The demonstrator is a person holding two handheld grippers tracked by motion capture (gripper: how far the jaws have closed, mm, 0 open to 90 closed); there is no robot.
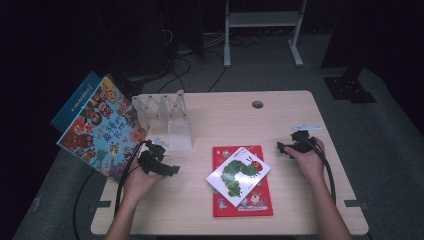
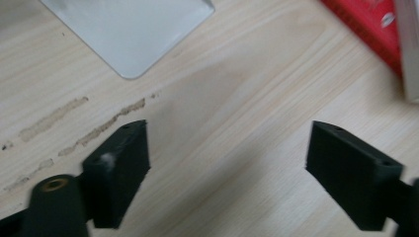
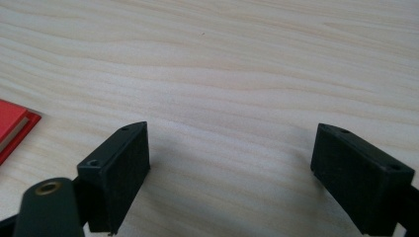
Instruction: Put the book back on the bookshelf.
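Your left gripper (image 1: pixel 172 169) and right gripper (image 1: pixel 281 148) rest wide apart on the table (image 1: pixel 300 200), empty. Between them the small book (image 1: pixel 238 175) lies atop the red one (image 1: pixel 250 202). Likely next: shelve one in the rack (image 1: pixel 165 117) beyond.

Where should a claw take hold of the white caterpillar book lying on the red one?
Probably its right corner, coming in from the right claw side: the caterpillar book lies skewed on the red book, so that corner juts past the red cover's edge over the bare table, leaving a thin edge free to pinch.
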